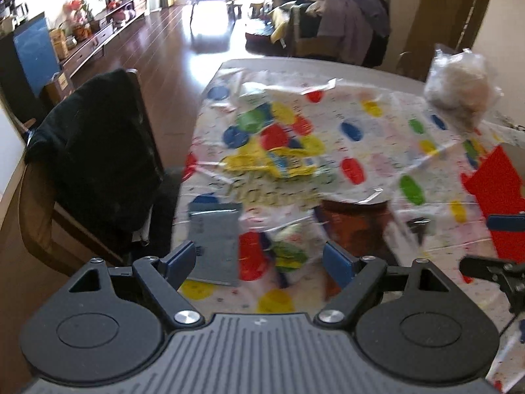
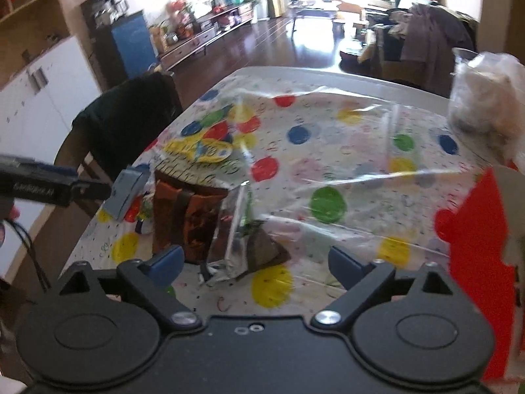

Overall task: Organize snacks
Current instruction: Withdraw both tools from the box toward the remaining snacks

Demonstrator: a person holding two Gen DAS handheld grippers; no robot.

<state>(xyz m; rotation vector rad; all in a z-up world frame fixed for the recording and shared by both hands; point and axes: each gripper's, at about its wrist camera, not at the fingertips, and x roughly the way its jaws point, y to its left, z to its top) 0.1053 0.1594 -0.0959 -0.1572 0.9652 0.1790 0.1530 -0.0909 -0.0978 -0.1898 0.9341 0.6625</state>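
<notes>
— Snacks: which ones sit nearest the fingers?

— The left gripper [image 1: 261, 259] has its blue fingers [image 1: 179, 261] spread wide apart, holding nothing; a grey packet [image 1: 216, 243] lies on the table [image 1: 344, 69] just ahead of them, beside a green-and-white wrapper [image 1: 290, 246]. The right gripper [image 2: 254, 262] is equally wide, empty, with a silver foil pouch [image 2: 234, 239] lying between its fingertips' line and a brown packet [image 2: 183, 216].

— And farther out?

— A yellow bag [image 1: 275, 164] at mid-table, a clear bag of pale snacks [image 1: 459, 88] at the far right edge, a red box [image 2: 475, 256] cut off at the right.

— Labels?

— Blurred; the dotted plastic cover [image 2: 328, 151] glares.
</notes>
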